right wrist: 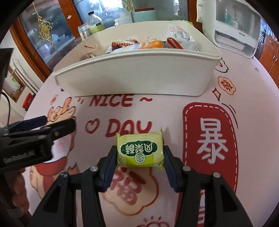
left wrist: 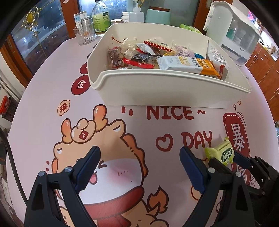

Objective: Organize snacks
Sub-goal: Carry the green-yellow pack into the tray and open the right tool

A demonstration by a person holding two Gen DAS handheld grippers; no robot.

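Observation:
A yellow-green snack packet (right wrist: pixel 139 150) with a dark green label sits between the pads of my right gripper (right wrist: pixel 140 151), which is shut on it low over the printed tablecloth. In the left wrist view the same packet (left wrist: pixel 221 152) and right gripper (left wrist: pixel 226 158) show at the lower right. My left gripper (left wrist: pixel 140 152) hangs open over the cartoon print with nothing between its fingers, and it also appears at the left of the right wrist view (right wrist: pixel 52 125). A white bin (left wrist: pixel 157 92) (right wrist: pixel 130 76) further back holds several wrapped snacks.
Behind the bin stand a ribbed glass (left wrist: pixel 84 35), a clear bottle (left wrist: pixel 101 17), a mint-green canister (left wrist: pixel 157 15) and a white countertop appliance (left wrist: pixel 235 31). The round table's edge curves away on the left, with wooden cabinets beyond.

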